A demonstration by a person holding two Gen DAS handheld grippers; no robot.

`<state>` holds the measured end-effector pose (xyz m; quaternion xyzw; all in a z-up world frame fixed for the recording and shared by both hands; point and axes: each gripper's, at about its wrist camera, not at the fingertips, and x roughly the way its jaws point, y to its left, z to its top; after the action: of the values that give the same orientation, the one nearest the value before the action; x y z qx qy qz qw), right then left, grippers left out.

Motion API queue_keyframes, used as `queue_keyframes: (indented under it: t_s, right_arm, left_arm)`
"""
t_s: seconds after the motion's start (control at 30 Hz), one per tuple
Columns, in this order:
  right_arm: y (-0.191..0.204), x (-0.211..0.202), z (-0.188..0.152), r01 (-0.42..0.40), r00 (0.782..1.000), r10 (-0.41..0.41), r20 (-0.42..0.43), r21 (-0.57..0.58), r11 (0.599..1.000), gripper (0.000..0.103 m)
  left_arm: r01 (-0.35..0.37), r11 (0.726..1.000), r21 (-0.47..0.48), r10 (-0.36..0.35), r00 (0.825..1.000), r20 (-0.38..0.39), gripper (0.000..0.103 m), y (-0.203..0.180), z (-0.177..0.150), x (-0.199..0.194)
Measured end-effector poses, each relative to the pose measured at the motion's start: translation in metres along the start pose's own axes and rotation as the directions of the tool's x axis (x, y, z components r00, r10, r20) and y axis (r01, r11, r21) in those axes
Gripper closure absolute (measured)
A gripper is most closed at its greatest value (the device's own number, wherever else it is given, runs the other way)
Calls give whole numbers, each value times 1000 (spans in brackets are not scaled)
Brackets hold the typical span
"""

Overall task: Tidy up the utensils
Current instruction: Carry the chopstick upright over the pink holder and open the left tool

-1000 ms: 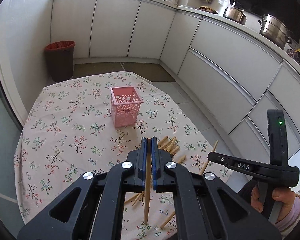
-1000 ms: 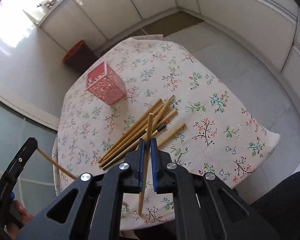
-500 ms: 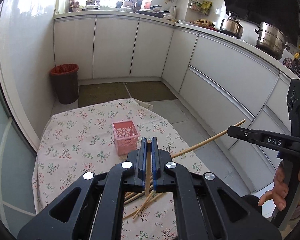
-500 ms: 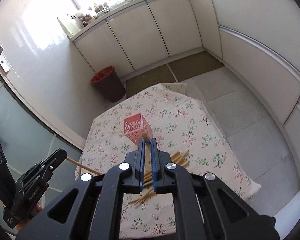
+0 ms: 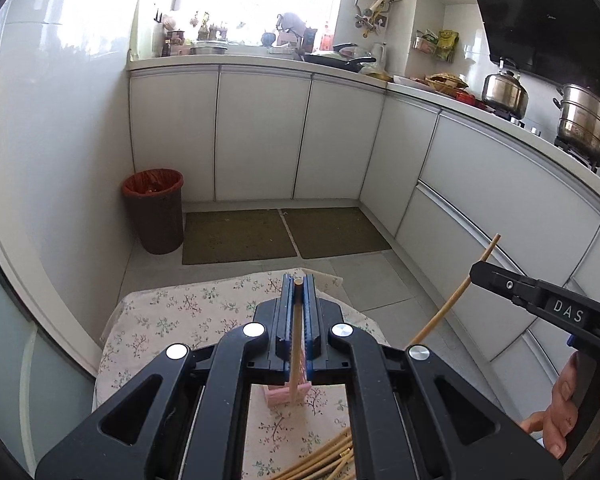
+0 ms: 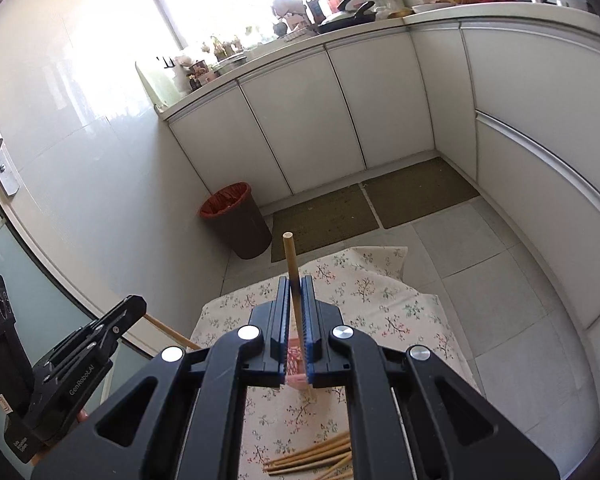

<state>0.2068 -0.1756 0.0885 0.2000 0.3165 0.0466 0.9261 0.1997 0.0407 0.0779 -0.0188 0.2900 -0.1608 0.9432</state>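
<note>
- The left claw [image 5: 299, 284] is pinching one wooden chopstick [image 5: 296, 344], its blue pads pressed against the stick on both sides; the stick runs along the slot between the fingers, with its tip level with the fingertips.
- The right claw [image 6: 296, 282] is likewise closed on a second chopstick [image 6: 291, 268], which pokes out well past the fingertips and leans a little to the left.
- From the left wrist view, the right claw [image 5: 500, 280] shows at the side with its stick slanting up and down through it, a hand [image 5: 556, 420] gripping the handle below.
- From the right wrist view, the left claw [image 6: 134, 308] shows at the left edge, its stick jutting out to the right.
- Both claws are held above the worktop [image 5: 172, 320], which wears a flowered cloth.
- A pink basket [image 5: 278, 394] stands on the cloth directly under the left claw, mostly hidden by the fingers.
- A loose bundle of chopsticks [image 6: 312, 460] lies flat on the cloth nearer the person, just beside the basket.
- A brown bin [image 5: 154, 210] stands on the floor beyond the worktop.
</note>
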Motion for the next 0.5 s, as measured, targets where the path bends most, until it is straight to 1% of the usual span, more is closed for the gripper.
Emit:
queue_keyframes:
  t_s: [0.1,0.2,0.33,0.43,0.5]
  right_arm:
    - [4,22,8,-15,1000,15,4,-4,1000,97]
    - [6,48,10,-24,1000,24,-9,-2,1000,97]
    - [5,76,-4,-29,999,30,-38,7,1000,97]
    - [3,92,-16,-32,997,34,-69,21,999,97]
    - [4,101,-25,-29,995,30,-94,16,999,97]
  left_arm:
    - [-14,1000,-19,14,1000,-3,99,6,7,24]
    - [-39,999,-16,38,999,-35,98,9,2,50]
    - [-35,999,-38,32,997,-75,98,19,-12,74]
    - [-59,997,-47,55,996,-77,98,28,-16,80]
    - [-42,997,-62,35,994,-104,96,32,-17,84]
